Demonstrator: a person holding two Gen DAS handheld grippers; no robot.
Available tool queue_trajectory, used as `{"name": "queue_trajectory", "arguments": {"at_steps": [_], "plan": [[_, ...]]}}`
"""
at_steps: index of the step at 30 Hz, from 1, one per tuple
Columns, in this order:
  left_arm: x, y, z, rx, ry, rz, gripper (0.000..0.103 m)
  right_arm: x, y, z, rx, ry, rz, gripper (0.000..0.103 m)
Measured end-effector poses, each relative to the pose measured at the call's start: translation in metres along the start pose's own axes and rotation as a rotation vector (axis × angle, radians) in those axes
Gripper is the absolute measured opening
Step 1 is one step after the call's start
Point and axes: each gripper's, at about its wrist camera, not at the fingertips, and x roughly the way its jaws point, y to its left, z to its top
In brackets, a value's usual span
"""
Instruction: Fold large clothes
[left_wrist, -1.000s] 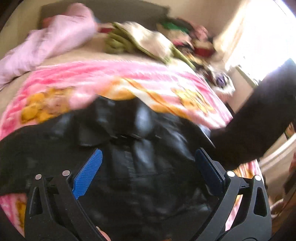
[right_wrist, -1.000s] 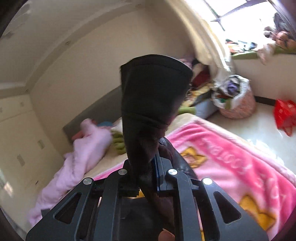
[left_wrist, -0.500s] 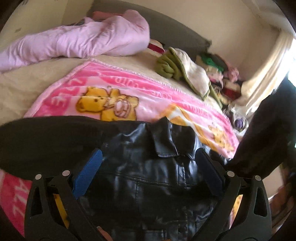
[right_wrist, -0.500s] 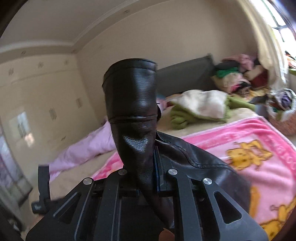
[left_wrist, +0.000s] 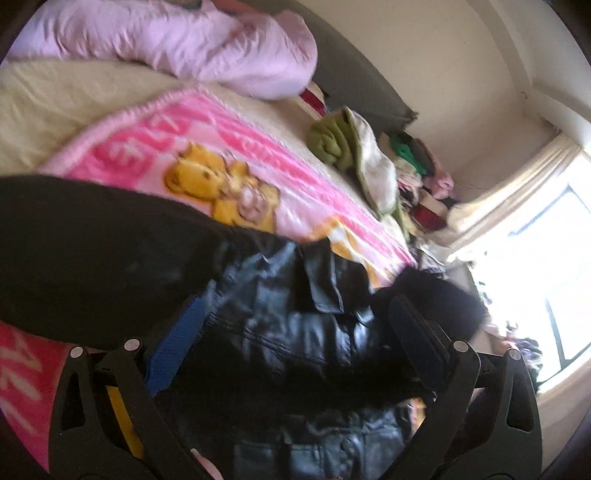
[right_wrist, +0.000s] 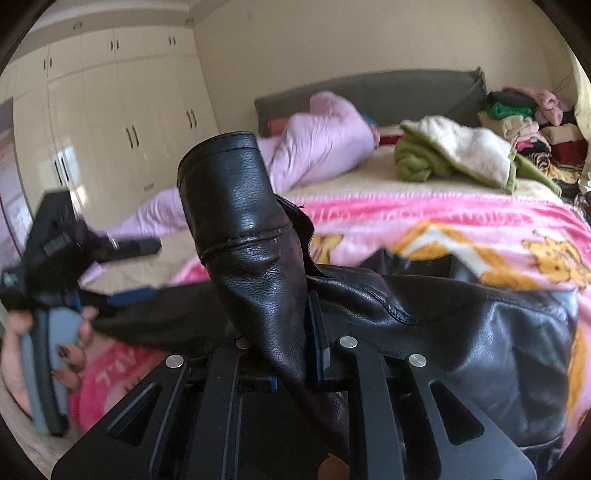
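**Two grippers, one leather jacket: sleeve in the right jaws**

Two blue pads of our right gripper (right_wrist: 295, 332) pinch the sleeve (right_wrist: 243, 236) of the black leather jacket (right_wrist: 461, 332), and the jaws are just beginning to ease apart with the leather between them. The cuff end stands up and away from the jaws, its long axis running up from the pads, tilted a little left. Our left gripper (left_wrist: 295, 332) hangs wide open over the jacket's front, nothing between its pads. The jacket lies across the pink blanket (left_wrist: 258, 155), collar (left_wrist: 321, 273) pointing towards the grey headboard (right_wrist: 388, 92), body running back towards us. We judge the right hand is the nearer one to lay this sleeve across the jacket; the other sleeve stretches left of the collar, beside the left hand (right_wrist: 40, 332).
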Motion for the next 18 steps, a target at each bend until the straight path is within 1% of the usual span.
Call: {"name": "queue_trajectory", "arguments": {"at_steps": [2, 5, 7, 8, 9, 10, 11, 13, 15, 16, 18], "plan": [[0.006, 0.003, -0.002, -0.008, 0.021, -0.012, 0.094, 0.015, 0.0, -0.013, -0.002, 0.04, -0.005, 0.015], [0.012, 0.007, -0.004, -0.013, 0.039, 0.007, 0.094, 0.032, 0.003, -0.03, 0.008, 0.115, -0.016, 0.018], [0.016, 0.011, -0.006, -0.024, 0.054, -0.005, 0.094, 0.04, 0.004, -0.042, 0.002, 0.143, -0.022, 0.029], [0.019, 0.013, -0.007, -0.034, 0.068, -0.015, 0.094, 0.043, 0.005, -0.046, 0.005, 0.163, -0.02, 0.057], [0.024, 0.015, -0.009, -0.04, 0.085, -0.023, 0.094, 0.044, 0.004, -0.049, 0.016, 0.179, -0.011, 0.092], [0.028, 0.016, -0.011, -0.043, 0.1, -0.026, 0.094, 0.041, 0.004, -0.054, 0.033, 0.179, -0.001, 0.099], [0.031, 0.017, -0.013, -0.046, 0.117, -0.026, 0.094, 0.038, 0.003, -0.054, 0.04, 0.17, 0.013, 0.099], [0.04, 0.018, -0.018, -0.035, 0.158, -0.005, 0.094, 0.029, -0.002, -0.053, 0.053, 0.183, 0.032, 0.099], [0.046, 0.019, -0.023, -0.017, 0.184, 0.032, 0.094, 0.012, -0.013, -0.052, 0.083, 0.184, 0.071, 0.099], [0.05, 0.02, -0.026, -0.01, 0.194, 0.063, 0.094, 0.002, -0.018, -0.051, 0.097, 0.175, 0.09, 0.099], [0.057, 0.02, -0.032, 0.0, 0.214, 0.106, 0.094, -0.021, -0.039, -0.047, 0.138, 0.14, 0.068, 0.099]]}}
